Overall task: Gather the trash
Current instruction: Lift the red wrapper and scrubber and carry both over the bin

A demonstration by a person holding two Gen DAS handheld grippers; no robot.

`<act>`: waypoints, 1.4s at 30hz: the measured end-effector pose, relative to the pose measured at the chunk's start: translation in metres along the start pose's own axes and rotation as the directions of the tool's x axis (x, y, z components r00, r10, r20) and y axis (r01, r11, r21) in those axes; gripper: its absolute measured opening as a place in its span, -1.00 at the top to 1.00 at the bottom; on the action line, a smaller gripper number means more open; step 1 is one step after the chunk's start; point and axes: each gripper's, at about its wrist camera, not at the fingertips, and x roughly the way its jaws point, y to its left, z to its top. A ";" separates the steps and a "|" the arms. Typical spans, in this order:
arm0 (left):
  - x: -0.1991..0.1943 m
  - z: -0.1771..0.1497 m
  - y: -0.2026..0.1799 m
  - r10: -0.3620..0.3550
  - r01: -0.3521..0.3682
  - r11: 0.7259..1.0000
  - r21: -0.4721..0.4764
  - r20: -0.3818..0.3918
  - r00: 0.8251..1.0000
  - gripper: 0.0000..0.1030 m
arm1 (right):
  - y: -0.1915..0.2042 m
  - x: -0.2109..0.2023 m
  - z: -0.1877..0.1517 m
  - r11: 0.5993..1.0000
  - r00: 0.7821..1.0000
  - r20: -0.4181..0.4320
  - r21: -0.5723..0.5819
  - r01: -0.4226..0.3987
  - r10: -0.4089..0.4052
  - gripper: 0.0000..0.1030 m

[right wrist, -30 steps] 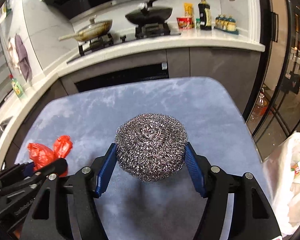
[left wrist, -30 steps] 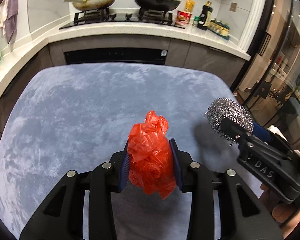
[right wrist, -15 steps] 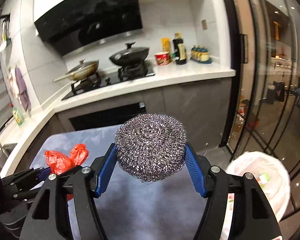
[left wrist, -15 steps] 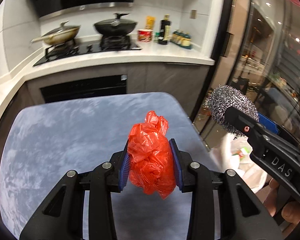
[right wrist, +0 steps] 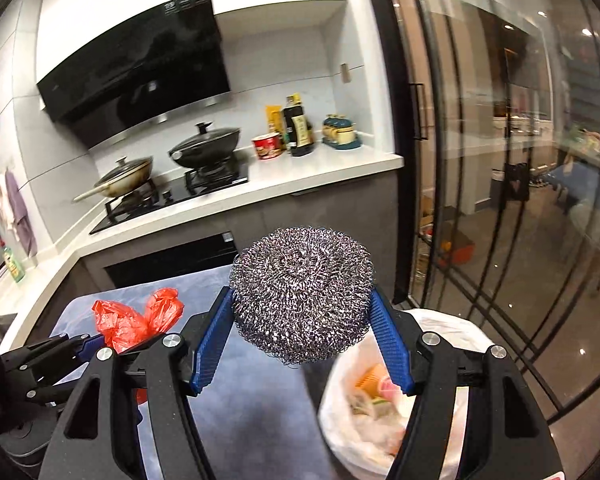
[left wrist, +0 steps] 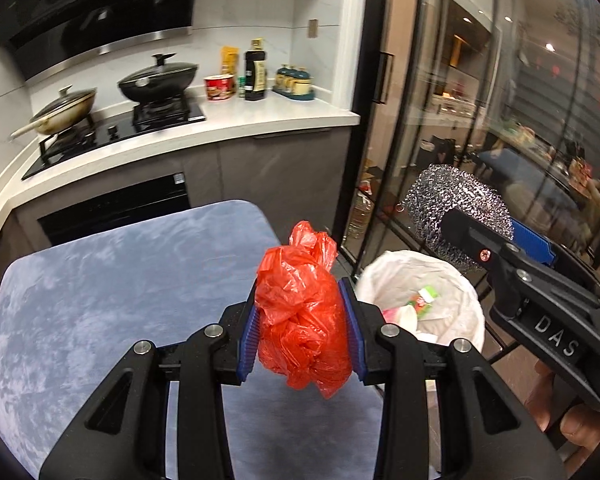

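Note:
A crumpled red plastic bag (left wrist: 304, 308) is pinched between the blue pads of my left gripper (left wrist: 303, 320), held in the air over the right end of the blue-grey table (left wrist: 112, 280). My right gripper (right wrist: 302, 332) is shut on a round steel wool scrubber (right wrist: 302, 292); in the left wrist view this scrubber (left wrist: 448, 200) hangs above and beyond the bin. The trash bin (left wrist: 456, 296), lined with a white bag, stands on the floor just right of the table with scraps inside. From the right wrist view the bin (right wrist: 448, 332) lies below and right of the scrubber, and the red bag (right wrist: 136, 318) shows at left.
A white counter (left wrist: 260, 116) with a gas hob, two lidded pans (left wrist: 156, 78), a noodle cup and bottles runs behind the table. Dark glass sliding doors (right wrist: 500, 160) fill the right side. A hand (left wrist: 572, 420) holds the right gripper's handle at the lower right.
Both grippers have swung to the right and upward, off the middle of the table toward its right end. The white-lined bin has come into view below them. Both grips are unchanged.

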 end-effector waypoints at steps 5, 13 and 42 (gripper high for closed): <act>0.009 -0.001 -0.032 -0.024 0.025 0.999 0.046 -0.017 1.000 0.32 | -0.030 -0.009 -0.005 0.999 0.999 -0.001 0.028 0.039 -0.039 -0.25; 0.028 -0.007 -0.075 -0.057 0.062 0.993 0.103 -0.051 0.997 0.32 | -0.079 -0.014 -0.017 0.992 0.994 -0.024 0.074 0.104 -0.102 -0.25; 0.121 -0.024 -0.143 -0.122 0.159 0.972 0.173 -0.209 0.970 0.29 | -0.177 0.046 -0.069 0.957 0.958 -0.219 0.181 0.227 -0.186 -0.26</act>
